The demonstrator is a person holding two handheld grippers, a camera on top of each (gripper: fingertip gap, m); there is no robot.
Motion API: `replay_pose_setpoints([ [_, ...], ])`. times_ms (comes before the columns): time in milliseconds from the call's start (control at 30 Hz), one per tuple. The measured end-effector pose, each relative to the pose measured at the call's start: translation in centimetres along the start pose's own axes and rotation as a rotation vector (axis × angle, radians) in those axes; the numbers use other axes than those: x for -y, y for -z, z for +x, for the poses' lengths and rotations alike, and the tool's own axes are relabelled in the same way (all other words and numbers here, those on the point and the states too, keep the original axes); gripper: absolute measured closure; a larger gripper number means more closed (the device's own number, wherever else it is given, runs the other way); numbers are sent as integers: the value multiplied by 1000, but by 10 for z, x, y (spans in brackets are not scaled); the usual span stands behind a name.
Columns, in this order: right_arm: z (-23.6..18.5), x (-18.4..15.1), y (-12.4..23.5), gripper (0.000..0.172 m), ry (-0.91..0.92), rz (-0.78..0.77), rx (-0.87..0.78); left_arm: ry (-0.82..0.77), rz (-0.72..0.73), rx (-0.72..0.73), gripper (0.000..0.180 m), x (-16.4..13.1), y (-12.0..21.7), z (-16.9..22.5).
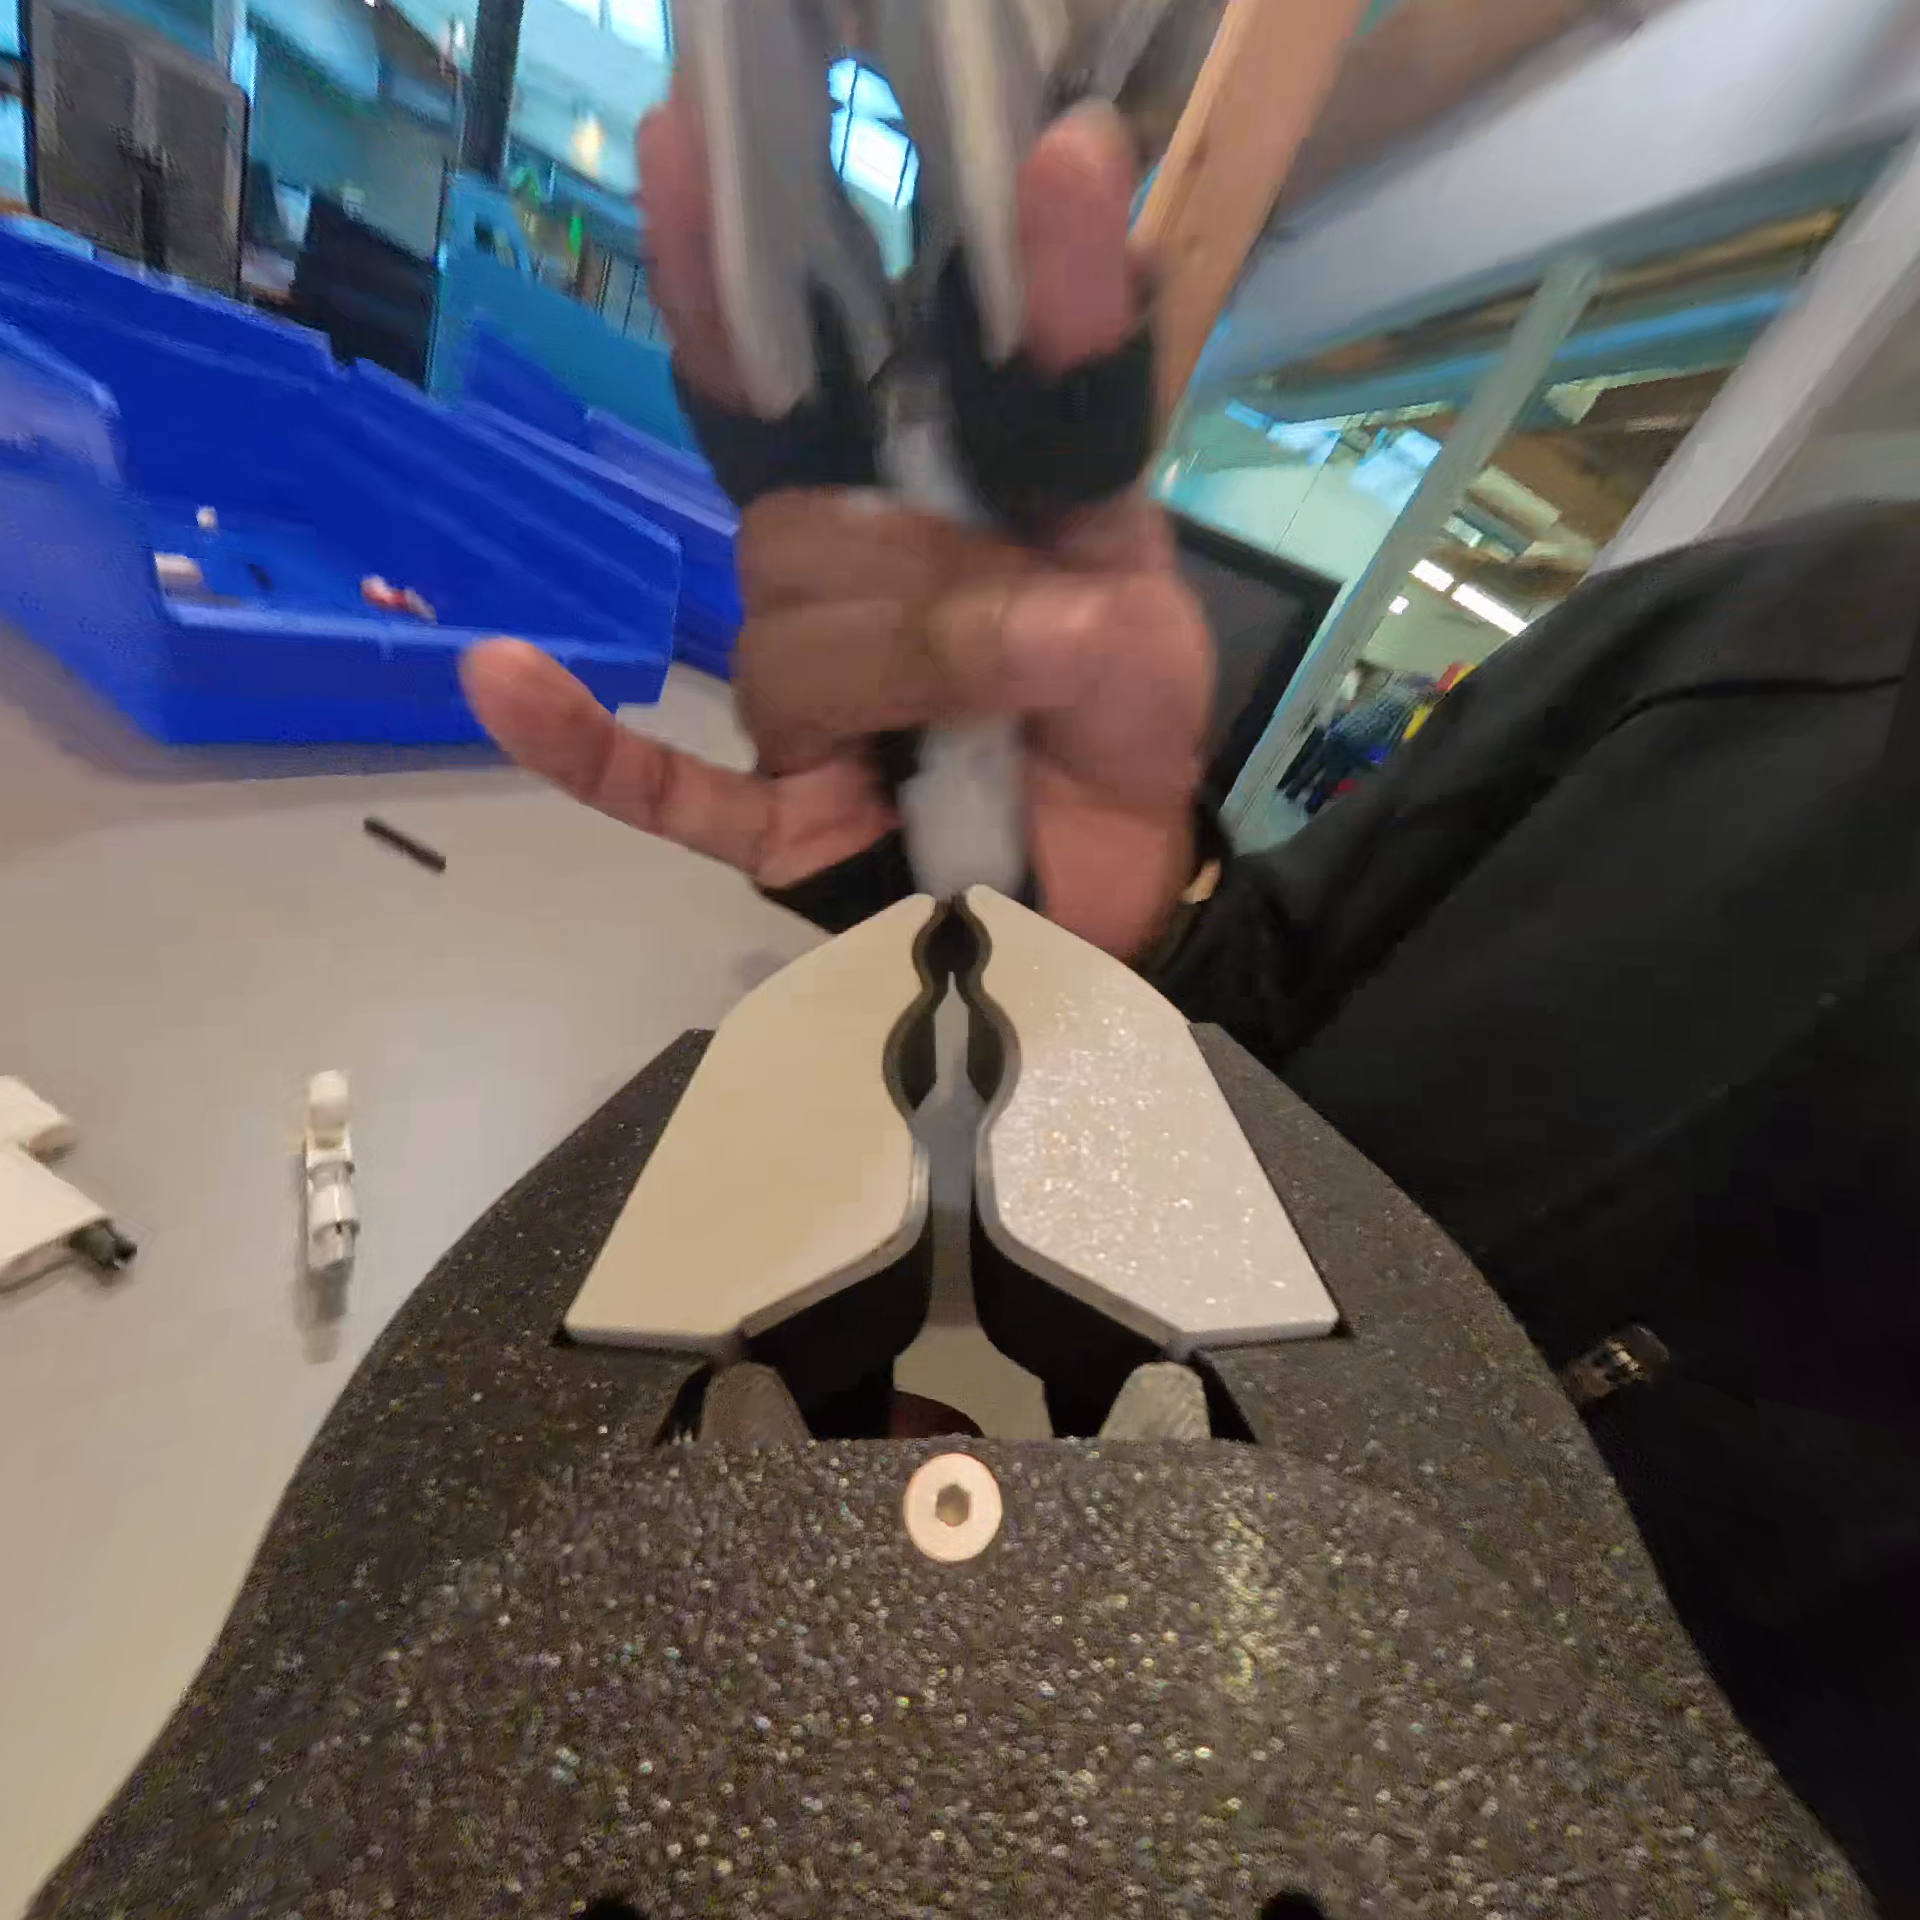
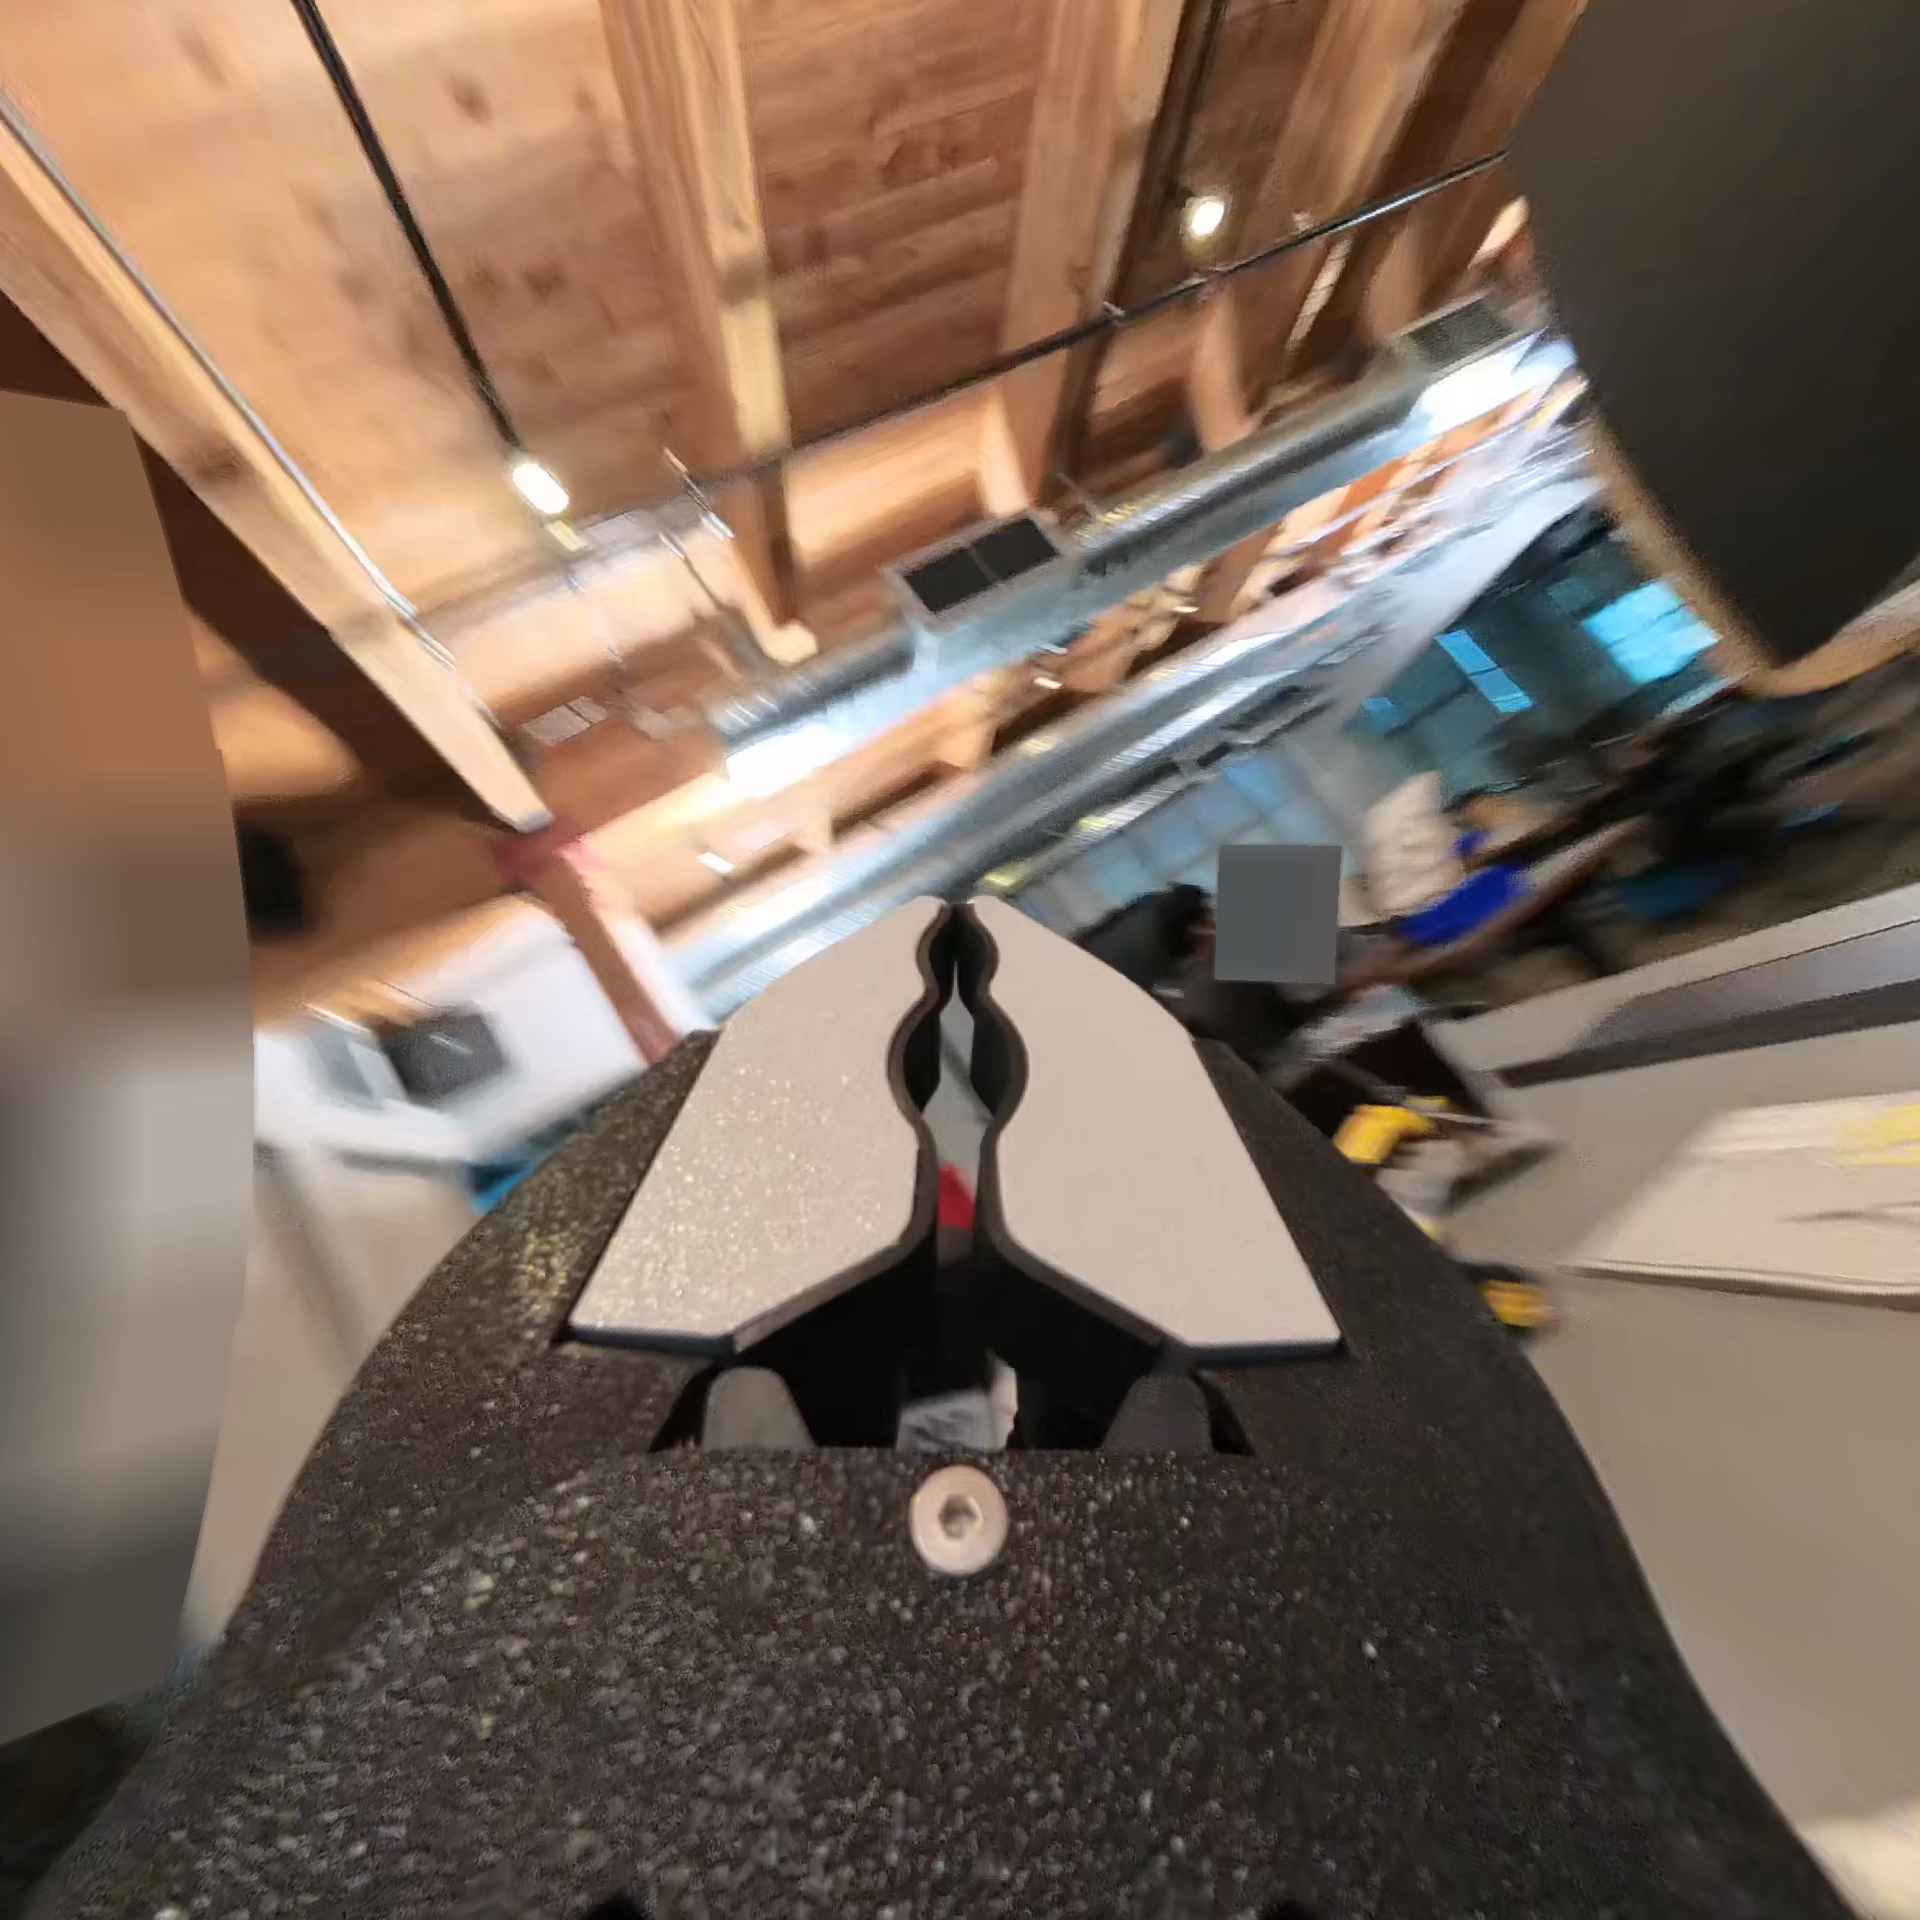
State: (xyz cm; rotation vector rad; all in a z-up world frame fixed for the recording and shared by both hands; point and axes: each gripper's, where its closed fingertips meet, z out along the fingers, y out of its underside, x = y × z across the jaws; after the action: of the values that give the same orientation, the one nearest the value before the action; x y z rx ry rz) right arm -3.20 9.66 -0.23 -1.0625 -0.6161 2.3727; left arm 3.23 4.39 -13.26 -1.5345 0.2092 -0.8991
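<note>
My left gripper [image 1: 954, 902] is shut with its tips together, and nothing shows between the pads. It hovers low over a grey table [image 1: 468, 1039]. Just beyond its tips a person's hand [image 1: 966, 644] grips the white handle [image 1: 961, 800] of the other gripper, whose blurred grey fingers [image 1: 748, 239] point upward. In the right wrist view my right gripper [image 2: 954, 909] is shut and bare, aimed up at a wooden beam ceiling [image 2: 727, 260].
Blue bins [image 1: 312, 499] stand at the table's back left. A black rod [image 1: 403, 844], a small white part [image 1: 330, 1174] and a larger white part [image 1: 42, 1195] lie on the table at the left. A black sleeve [image 1: 1610, 935] fills the right. Grey tables [image 2: 1714, 1091] and a yellow tool [image 2: 1382, 1127] show far off. My right fingertips sit around 15 cm from my left ones.
</note>
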Motion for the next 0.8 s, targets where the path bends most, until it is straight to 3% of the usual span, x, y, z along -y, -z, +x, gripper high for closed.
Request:
replay_pose_setpoints([
  [33, 11, 2, 2, 172, 110, -39, -55, -9, 53, 12, 180, 9, 5, -2],
  [100, 32, 7, 8, 172, 296, -128, -123, -53, 96, 177, 180, 19, 18, -25],
  [233, 72, 3, 22, 172, 480, -412, -191, -144, 27, 391, 167, 24, 42, -56],
  [433, 116, -22, 24, 171, 645, -718, -190, -360, -74, 490, 156, 42, 34, -86],
  [533, 138, -39, 20, 170, 687, -795, -203, -421, -126, 545, 155, 44, 17, -114],
  [667, 172, -51, 25, 170, 753, -853, -303, -403, -81, 629, 155, 44, 4, -150],
  [800, 183, -54, 40, 172, 718, -867, -330, -377, -62, 611, 156, 42, 9, -149],
])
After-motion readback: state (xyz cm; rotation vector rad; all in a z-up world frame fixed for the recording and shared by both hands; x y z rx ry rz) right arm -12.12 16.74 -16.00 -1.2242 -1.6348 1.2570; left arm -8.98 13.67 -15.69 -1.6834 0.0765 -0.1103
